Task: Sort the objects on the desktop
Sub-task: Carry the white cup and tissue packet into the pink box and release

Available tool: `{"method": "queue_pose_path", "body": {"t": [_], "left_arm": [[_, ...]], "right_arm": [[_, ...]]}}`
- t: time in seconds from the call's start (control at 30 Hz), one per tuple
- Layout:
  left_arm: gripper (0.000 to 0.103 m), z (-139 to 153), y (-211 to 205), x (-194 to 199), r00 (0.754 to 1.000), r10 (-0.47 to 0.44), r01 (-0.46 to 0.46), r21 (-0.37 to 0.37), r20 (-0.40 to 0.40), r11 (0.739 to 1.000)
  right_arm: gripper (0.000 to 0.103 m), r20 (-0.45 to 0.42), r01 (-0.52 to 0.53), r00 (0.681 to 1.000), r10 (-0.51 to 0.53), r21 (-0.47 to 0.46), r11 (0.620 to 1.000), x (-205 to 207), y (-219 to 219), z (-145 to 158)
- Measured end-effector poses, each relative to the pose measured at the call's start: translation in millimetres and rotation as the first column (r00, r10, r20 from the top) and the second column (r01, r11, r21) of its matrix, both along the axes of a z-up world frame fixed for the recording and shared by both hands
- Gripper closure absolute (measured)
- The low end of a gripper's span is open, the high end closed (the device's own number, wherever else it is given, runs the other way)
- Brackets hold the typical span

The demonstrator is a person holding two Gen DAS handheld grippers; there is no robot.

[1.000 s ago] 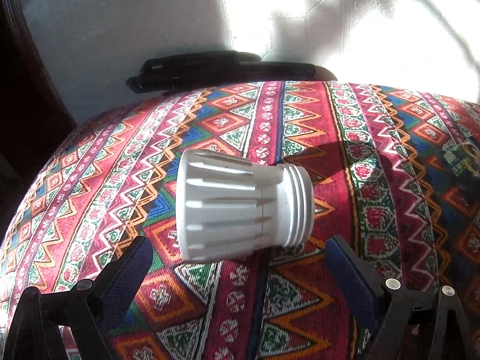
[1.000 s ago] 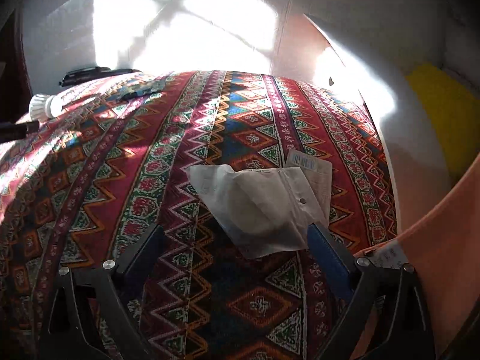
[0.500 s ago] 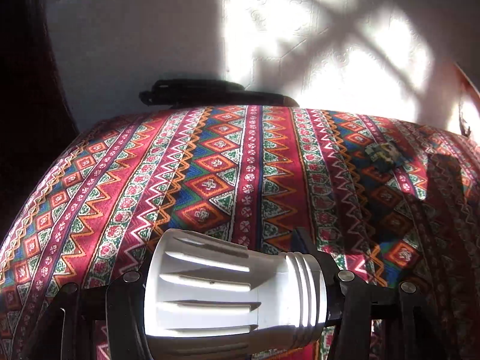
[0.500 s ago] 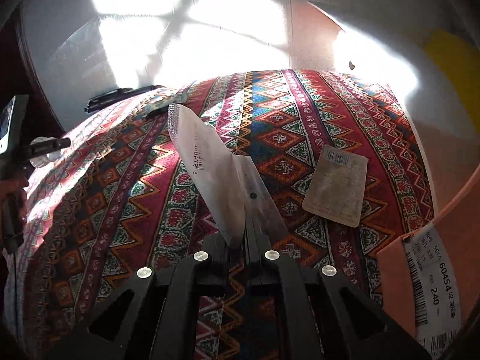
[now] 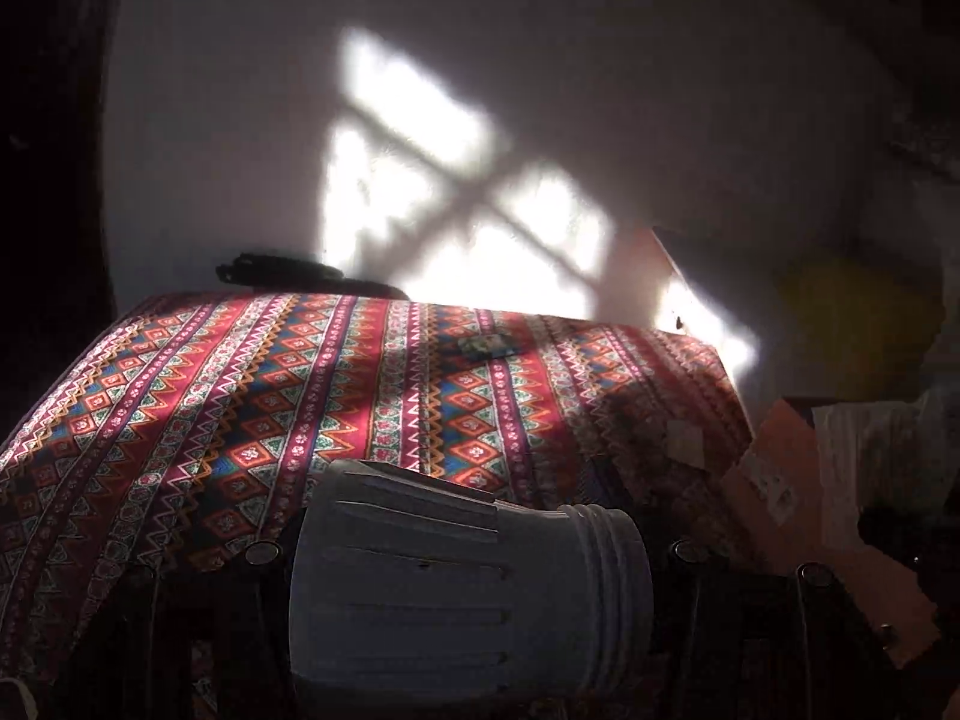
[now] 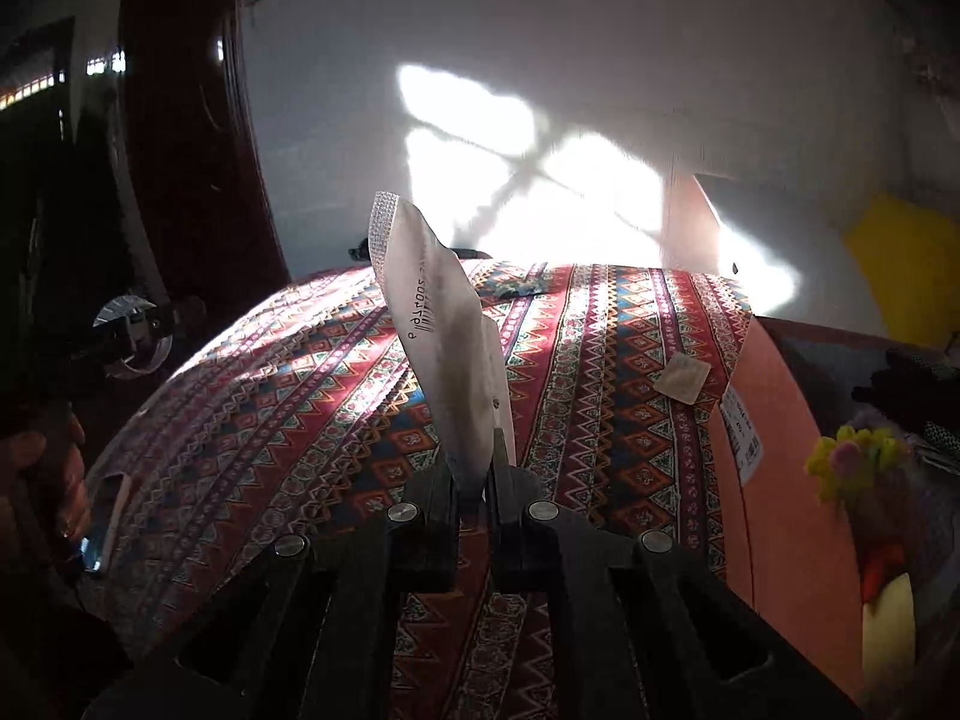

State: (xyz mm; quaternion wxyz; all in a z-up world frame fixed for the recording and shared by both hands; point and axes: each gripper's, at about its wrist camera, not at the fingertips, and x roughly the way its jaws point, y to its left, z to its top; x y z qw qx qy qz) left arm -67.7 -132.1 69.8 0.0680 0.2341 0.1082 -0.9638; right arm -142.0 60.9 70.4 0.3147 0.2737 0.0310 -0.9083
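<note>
My left gripper [image 5: 474, 594] is shut on a white ribbed bulb housing [image 5: 468, 588], held sideways above the near edge of the patterned tablecloth [image 5: 300, 396]. My right gripper [image 6: 477, 498] is shut on a white plastic packet [image 6: 444, 348] that stands upright from the jaws, lifted off the cloth [image 6: 600, 408]. The left gripper with the housing [image 6: 129, 333] shows at the far left of the right wrist view. A small beige card [image 6: 681, 376] lies on the cloth near the right edge; it also shows in the left wrist view [image 5: 687, 444].
A small dark patterned item [image 5: 489, 345] lies near the table's far side. A black object [image 5: 282, 270] lies along the back edge by the wall. An orange box with a label [image 6: 774, 480] stands at the table's right side, with flowers [image 6: 852, 462] beyond it.
Both grippers have lifted higher and pulled back from the table with their loads. The beige card stays on the cloth.
</note>
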Motion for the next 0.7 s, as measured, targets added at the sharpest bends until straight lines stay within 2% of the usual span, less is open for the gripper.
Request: {"method": "queue_pose_path", "body": {"t": [0.17, 0.3, 0.37, 0.47, 0.53, 0.6, 0.7], "left_arm": [[0.041, 25, 87, -16, 0.989, -0.148, 0.147, -0.052, -0.027, 0.988], [0.041, 44, 160, -46, 0.964, -0.265, 0.261, -0.094, -0.035, 0.961], [0.041, 51, 196, -66, 0.947, -0.318, 0.314, -0.109, -0.030, 0.943], [0.041, 56, 248, -98, 0.927, -0.375, 0.370, -0.139, -0.011, 0.919], [0.041, 51, 272, -116, 0.922, -0.387, 0.384, -0.150, 0.013, 0.911], [0.041, 45, 297, -135, 0.917, -0.398, 0.399, -0.160, 0.037, 0.903], [0.041, 37, 334, -162, 0.907, -0.415, 0.421, -0.175, 0.073, 0.890]], "right_arm": [[0.096, -0.148, 0.086, 0.984, -0.096, -0.069, 0.994, 41, 51, 47], [0.096, -0.235, 0.217, 0.943, -0.236, -0.106, 0.970, 48, 109, 71], [0.096, -0.232, 0.298, 0.919, -0.319, -0.125, 0.947, 41, 143, 73], [0.096, -0.181, 0.412, 0.882, -0.436, -0.154, 0.898, 24, 196, 70], [0.096, -0.167, 0.478, 0.852, -0.496, -0.139, 0.867, 13, 222, 65], [0.096, -0.141, 0.520, 0.833, -0.535, -0.132, 0.844, 2, 244, 60], [0.096, -0.105, 0.548, 0.821, -0.561, -0.130, 0.826, -20, 269, 51]]}}
